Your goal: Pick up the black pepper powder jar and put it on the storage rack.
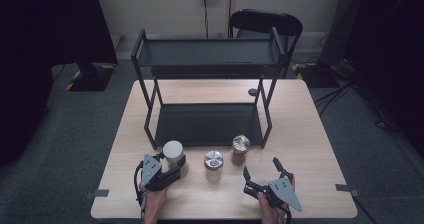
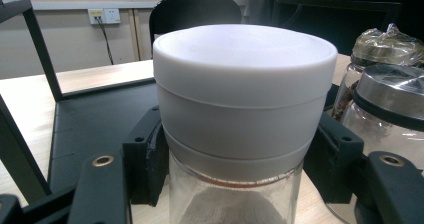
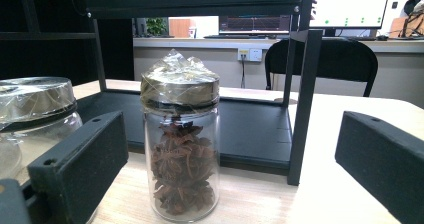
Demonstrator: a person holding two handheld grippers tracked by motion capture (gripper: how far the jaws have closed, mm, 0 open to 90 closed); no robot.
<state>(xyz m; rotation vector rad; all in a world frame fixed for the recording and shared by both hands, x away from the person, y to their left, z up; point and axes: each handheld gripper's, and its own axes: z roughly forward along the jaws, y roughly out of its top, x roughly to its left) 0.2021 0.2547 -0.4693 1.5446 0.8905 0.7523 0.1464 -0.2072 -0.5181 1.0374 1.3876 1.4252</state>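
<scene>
At a wooden table [image 1: 300, 134] fronted by a black two-tier rack [image 1: 207, 124], the left gripper [image 1: 172, 165] had its jaws closed on the white-lidded jar [image 1: 173, 151], which stood at the left end of a row of three jars just in front of the rack's lower shelf. The left gripper view showed the black pads [image 2: 150, 159] pressing the jar [image 2: 240, 134] just under the lid's lower edge, on the glass neck above a pale powder. A lift from there would go best straight up and slowly, the jar kept upright, with the grip held firm because glass could slip; the steel-lidded jar [image 1: 213, 165] stood close by on the right and wanted clearance. Farther right stood the jar of star anise [image 1: 240, 149], its cap wrapped in film. The right gripper [image 1: 260, 171] rested low near the table's front edge, jaws spread wide and empty, and faced that jar [image 3: 181, 144] from a little way off.
</scene>
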